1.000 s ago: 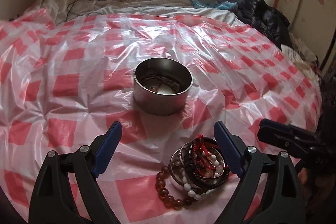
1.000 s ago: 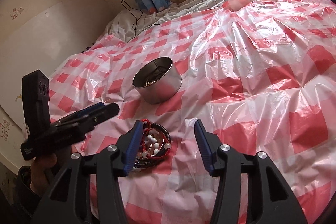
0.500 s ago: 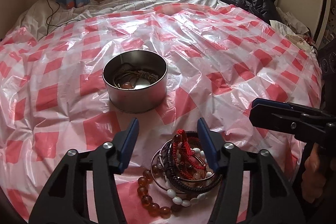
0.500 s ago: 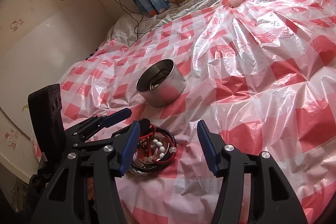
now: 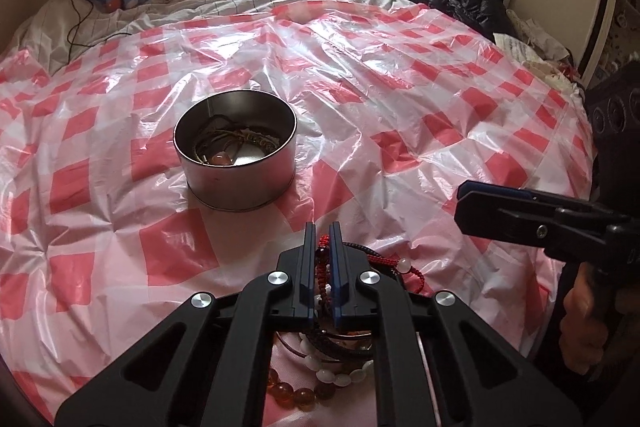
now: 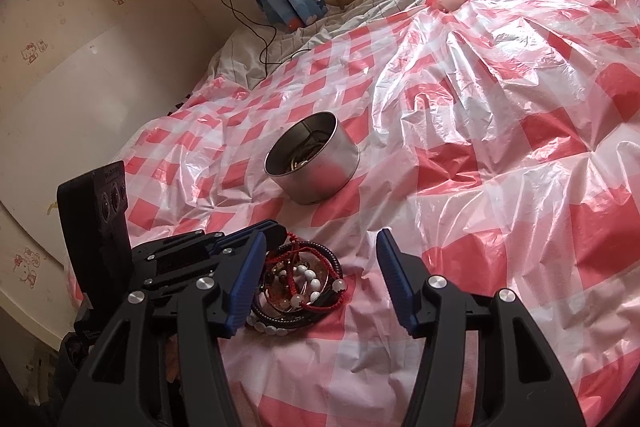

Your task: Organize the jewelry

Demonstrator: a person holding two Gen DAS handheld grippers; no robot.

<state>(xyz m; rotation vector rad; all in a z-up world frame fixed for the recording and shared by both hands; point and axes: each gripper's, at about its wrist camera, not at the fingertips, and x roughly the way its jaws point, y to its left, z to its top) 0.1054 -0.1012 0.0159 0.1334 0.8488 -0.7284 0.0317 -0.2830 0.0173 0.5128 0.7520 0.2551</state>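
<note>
1. The pile of bracelets [image 6: 298, 283] lies on the red-and-white checked plastic sheet [image 5: 400, 131], toward its near edge. It holds black cord bands, a red braided cord [image 5: 384, 263], a string of white beads [image 6: 308, 277] and a string of amber beads [image 5: 298, 393], all overlapping in flat rings.
2. The red cord with a dark bead sits between the two fingers of the left gripper [image 5: 322, 239], which are nearly closed on it.
3. The round metal tin [image 5: 236, 155] stands upright and open, farther in on the sheet, apart from the pile. Inside lie thin dark and golden cords and a pale pink stone.
</note>
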